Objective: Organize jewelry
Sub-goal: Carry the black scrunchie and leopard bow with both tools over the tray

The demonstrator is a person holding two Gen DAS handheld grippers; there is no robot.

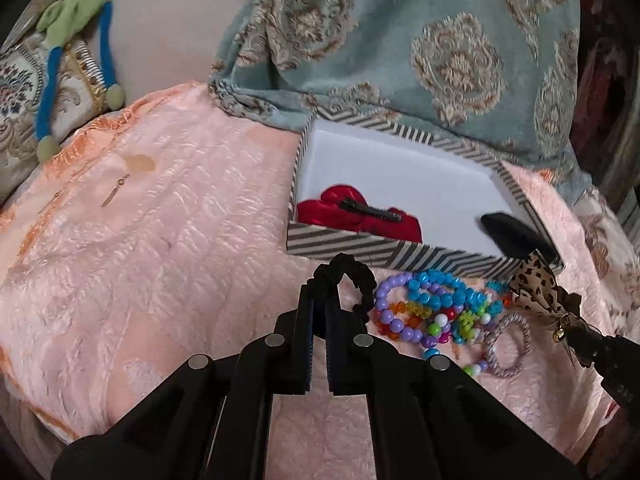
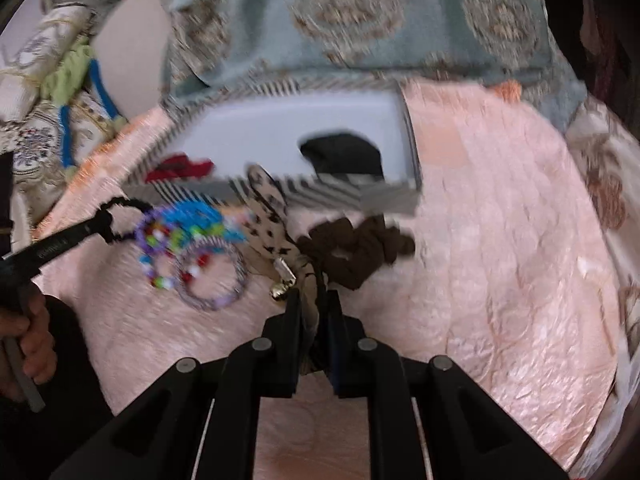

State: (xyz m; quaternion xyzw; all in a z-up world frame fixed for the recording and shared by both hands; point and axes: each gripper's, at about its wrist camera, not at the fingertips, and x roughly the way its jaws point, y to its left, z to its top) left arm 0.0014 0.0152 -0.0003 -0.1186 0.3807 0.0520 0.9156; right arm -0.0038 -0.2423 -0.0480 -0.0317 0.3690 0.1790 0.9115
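Left claw point(image 1: 320, 292) pinching black scrunchie point(image 1: 350, 280), right claw point(image 2: 314, 300) pinching leopard bow point(image 2: 266, 200), both beside striped box point(image 1: 384, 258) on the bed, likely for boxing.

Around you, apart from the work itself:

- Pink bedspread point(image 1: 160, 240), crinkled satin, covering the whole surface in front of you; a small brownish stain point(image 1: 141, 163) sits on it toward the far left.
- Blue cloth point(image 1: 420, 48) with beige medallions, bunched at the far edge of the bedspread.
- Floral cushion point(image 1: 20, 96), cream with gold trim, at your far left.
- Green toy point(image 1: 76, 12) with blue limbs, lying against the cushion; the right wrist view is blurred, so it may be a plush figure.
- Pale wall point(image 1: 172, 20) behind the toy.
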